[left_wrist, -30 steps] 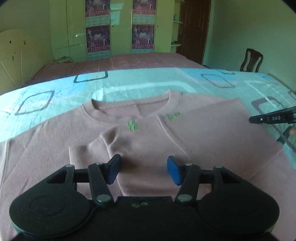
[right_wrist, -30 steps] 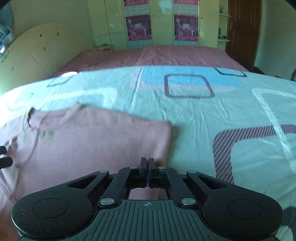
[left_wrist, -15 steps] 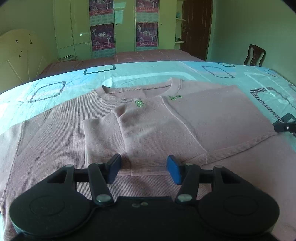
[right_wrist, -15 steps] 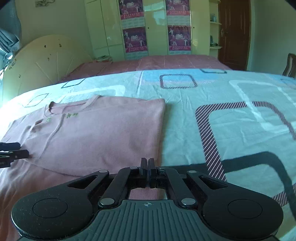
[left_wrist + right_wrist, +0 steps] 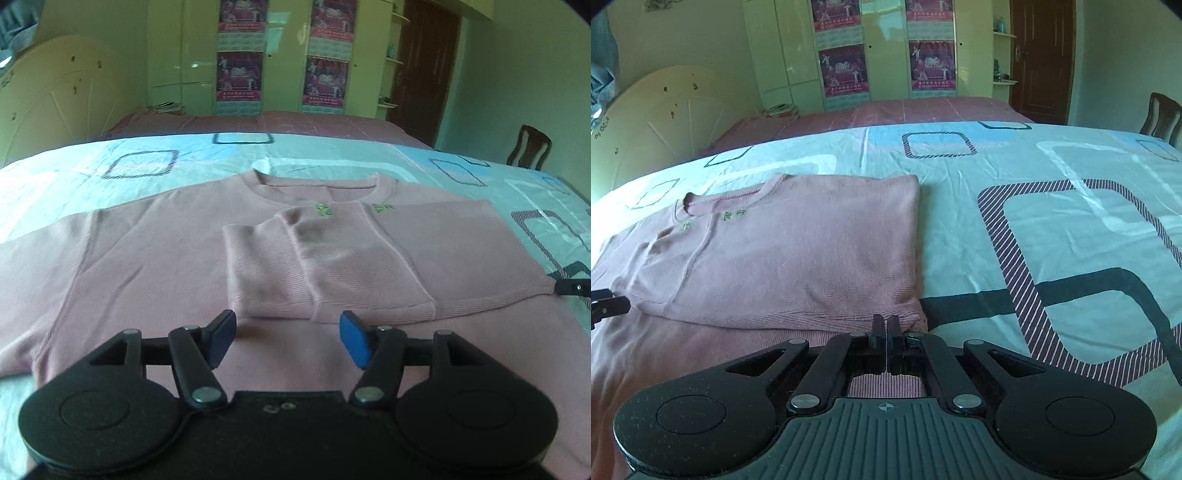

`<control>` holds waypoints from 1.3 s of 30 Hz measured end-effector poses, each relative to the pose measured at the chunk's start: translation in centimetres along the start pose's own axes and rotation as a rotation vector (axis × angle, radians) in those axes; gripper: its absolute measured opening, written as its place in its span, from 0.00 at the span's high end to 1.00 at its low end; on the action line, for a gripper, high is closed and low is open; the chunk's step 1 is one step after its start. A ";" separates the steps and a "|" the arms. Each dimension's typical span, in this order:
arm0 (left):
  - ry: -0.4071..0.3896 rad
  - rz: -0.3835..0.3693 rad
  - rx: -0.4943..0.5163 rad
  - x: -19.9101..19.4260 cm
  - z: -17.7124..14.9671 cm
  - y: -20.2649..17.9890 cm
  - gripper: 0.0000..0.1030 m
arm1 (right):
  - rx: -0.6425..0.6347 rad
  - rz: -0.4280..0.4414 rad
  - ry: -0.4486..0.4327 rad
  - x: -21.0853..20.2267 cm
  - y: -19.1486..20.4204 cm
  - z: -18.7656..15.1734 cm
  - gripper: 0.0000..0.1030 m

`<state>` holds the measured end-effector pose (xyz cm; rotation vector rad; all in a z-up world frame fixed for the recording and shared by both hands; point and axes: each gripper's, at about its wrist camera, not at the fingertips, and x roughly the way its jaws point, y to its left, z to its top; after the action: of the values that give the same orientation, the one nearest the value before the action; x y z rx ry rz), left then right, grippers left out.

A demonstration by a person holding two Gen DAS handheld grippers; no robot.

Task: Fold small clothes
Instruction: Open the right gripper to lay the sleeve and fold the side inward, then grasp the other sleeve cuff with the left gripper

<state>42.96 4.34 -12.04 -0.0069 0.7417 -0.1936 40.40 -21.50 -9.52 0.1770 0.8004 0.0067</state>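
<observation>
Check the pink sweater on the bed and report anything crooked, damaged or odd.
Nothing looks damaged. The pink sweater lies flat on the patterned bedsheet, only half folded: one side and its sleeve are folded over the chest, the other side is still spread out.

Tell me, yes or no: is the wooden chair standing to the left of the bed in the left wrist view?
No. The wooden chair stands at the right edge, beyond the patterned bedsheet.
</observation>
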 end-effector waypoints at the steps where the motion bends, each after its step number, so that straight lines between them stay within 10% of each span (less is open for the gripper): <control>1: -0.006 0.010 -0.029 -0.7 -0.2 1.1 0.35 | 0.005 0.001 0.004 -0.1 0.2 0.0 0.99; 2: -0.011 0.028 -0.062 -1.5 -0.5 2.5 0.30 | 0.011 0.001 0.009 -0.2 0.5 0.0 0.93; 4: -0.021 0.063 -0.125 -3.0 -1.2 5.2 0.27 | 0.024 -0.004 -0.011 -0.6 1.1 -0.2 0.31; 5: -0.028 0.088 -0.163 -4.0 -1.5 7.0 0.27 | 0.018 0.001 -0.034 -1.0 1.5 -0.2 0.29; 13: -0.120 0.276 -0.643 -10.9 -5.9 24.5 0.55 | 0.018 0.033 -0.037 -0.4 5.3 0.7 0.42; 20: -0.263 0.375 -0.957 -14.7 -9.0 35.6 0.57 | 0.091 0.048 -0.006 1.1 7.9 1.6 0.44; 33: -0.356 0.399 -1.051 -14.3 -9.4 42.0 0.66 | 0.066 0.036 -0.009 1.7 11.5 3.0 0.45; 39: -0.301 0.452 -0.945 -13.6 -7.3 40.8 0.88 | 0.090 0.032 -0.007 1.6 11.1 3.3 0.45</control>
<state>35.28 47.28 -11.37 -0.7448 0.4603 0.5900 44.50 -10.99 -6.62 0.2750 0.7909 0.0003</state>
